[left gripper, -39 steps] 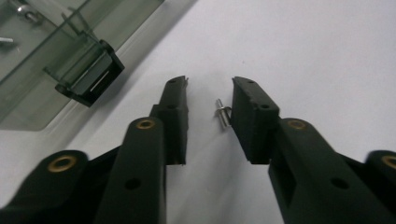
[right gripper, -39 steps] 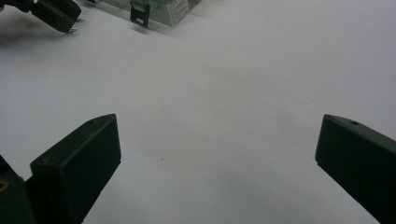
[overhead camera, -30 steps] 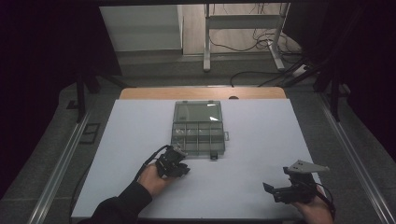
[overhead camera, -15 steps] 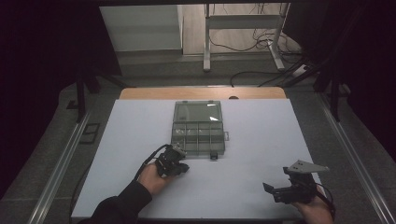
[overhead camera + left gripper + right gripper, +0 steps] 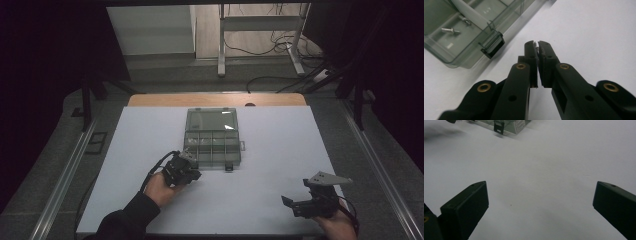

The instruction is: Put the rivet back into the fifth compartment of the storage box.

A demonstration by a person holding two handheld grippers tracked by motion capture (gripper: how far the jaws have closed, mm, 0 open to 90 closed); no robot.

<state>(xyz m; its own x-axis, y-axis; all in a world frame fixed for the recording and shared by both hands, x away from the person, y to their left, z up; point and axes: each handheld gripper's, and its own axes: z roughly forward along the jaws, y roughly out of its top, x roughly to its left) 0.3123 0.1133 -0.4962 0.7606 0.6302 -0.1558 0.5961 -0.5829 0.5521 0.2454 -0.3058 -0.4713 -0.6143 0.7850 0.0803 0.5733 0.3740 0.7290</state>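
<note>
Two tongs on a white counter (image 5: 270,135). Left tongs (image 5: 194,175) sit at roughly 7 o'clock from the clear compartment box (image 5: 212,136), just beside its near-left corner. In the left gripper view the left tongs (image 5: 538,46) are clenched on a small shiny metal piece (image 5: 538,47), likely a screw or pin; it is too small and too hidden between the jaws to tell which. Box has its lid open, tilted back toward 12 o'clock, with dividers and small hardware inside; the left gripper view shows a screw (image 5: 450,30) lying in one compartment, and a black latch (image 5: 493,46) hangs off the near wall. Box sits at counter centre, a bit toward 12 o'clock.

Right tongs (image 5: 292,202) rest at about 5 o'clock from the box, well apart from it, near the counter's front edge. Right gripper view: jaws spread wide, released, nothing between them, bare counter ahead, box edge (image 5: 509,125) far off at 11 o'clock.

Step judged: small part picked up and carried, either out of the box or about to be dropped in; cannot tell the direction. Next move probably needs the left tongs to line up over one compartment, lower past the wall and release without the part bouncing out. Right tongs idle, could steady the box.
</note>
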